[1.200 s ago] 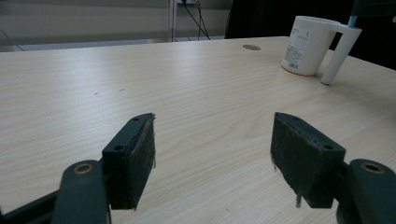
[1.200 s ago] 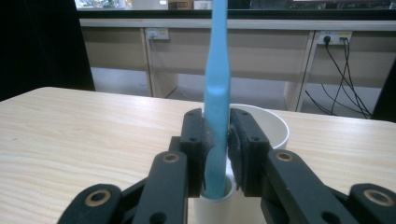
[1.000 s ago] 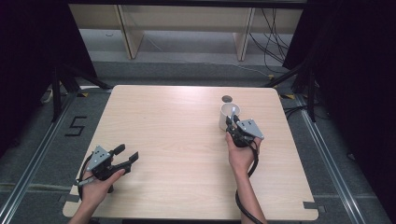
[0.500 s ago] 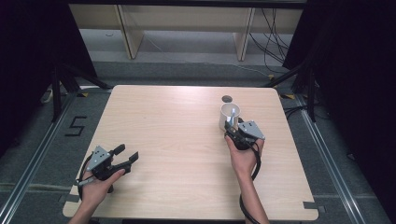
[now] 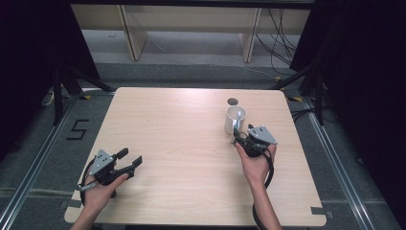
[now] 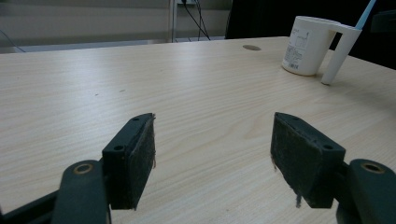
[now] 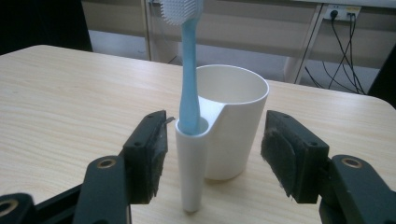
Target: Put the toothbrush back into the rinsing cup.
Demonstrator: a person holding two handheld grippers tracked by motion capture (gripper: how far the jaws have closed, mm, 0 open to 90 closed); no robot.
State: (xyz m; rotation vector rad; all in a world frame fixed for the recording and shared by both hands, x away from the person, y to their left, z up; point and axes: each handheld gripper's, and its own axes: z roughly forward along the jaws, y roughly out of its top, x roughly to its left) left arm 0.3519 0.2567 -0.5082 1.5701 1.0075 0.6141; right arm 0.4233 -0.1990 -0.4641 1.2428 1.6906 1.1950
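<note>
A white cup [image 5: 234, 120] [image 7: 236, 107] stands upright at the table's far right, with a narrow holder tube [image 7: 191, 172] joined to its side. A blue toothbrush [image 7: 189, 79] [image 6: 367, 11] stands in that tube, bristles up. My right gripper [image 5: 238, 139] [image 7: 215, 156] is open just in front of the cup, one jaw on each side of the tube; the left pad is close to it. My left gripper [image 5: 132, 156] [image 6: 212, 140] is open over bare wood near the front left, holding nothing. The cup [image 6: 306, 46] is far off in the left gripper view.
The light wooden table [image 5: 182, 124] has a round cable hole [image 5: 232, 101] [image 6: 251, 47] just behind the cup. Wooden shelving [image 5: 191, 28] and loose cables [image 5: 282, 43] lie beyond the far edge. Floor rails run along both sides.
</note>
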